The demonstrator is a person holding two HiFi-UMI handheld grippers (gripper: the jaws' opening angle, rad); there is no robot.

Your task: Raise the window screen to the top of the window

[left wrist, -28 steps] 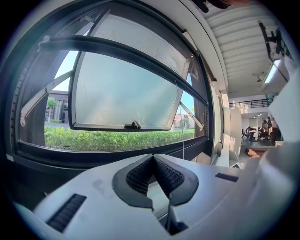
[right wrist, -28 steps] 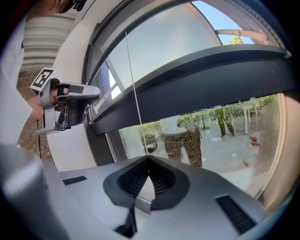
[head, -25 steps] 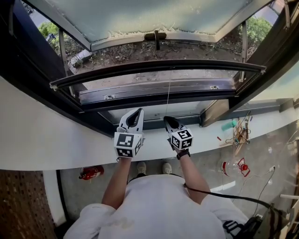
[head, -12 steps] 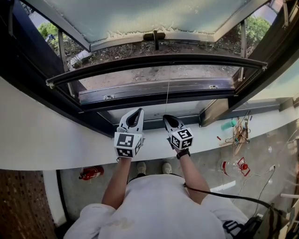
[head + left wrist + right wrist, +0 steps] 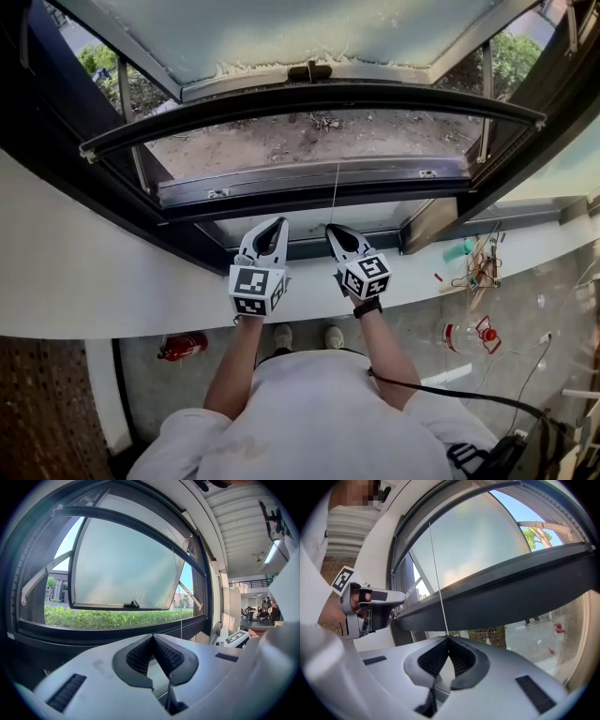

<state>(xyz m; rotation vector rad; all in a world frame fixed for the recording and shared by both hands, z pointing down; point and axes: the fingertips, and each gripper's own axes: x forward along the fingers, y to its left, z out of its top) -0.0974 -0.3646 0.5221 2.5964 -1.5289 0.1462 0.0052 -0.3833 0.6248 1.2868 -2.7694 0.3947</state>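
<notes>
Both jaws together: right gripper (image 5: 331, 229) pinches screen cord (image 5: 337, 192); left gripper (image 5: 278, 222) empty.

Workshop-style hall in a large institutional building: a dark-framed window (image 5: 309, 94) looks onto a hedge (image 5: 108, 619). Inside, a red fire extinguisher (image 5: 183, 347) sits on the concrete floor (image 5: 412, 328) and loose wires and tools (image 5: 478, 272) are strewn nearby. A ceiling light (image 5: 272, 550) hangs above distant people (image 5: 262, 613).
</notes>
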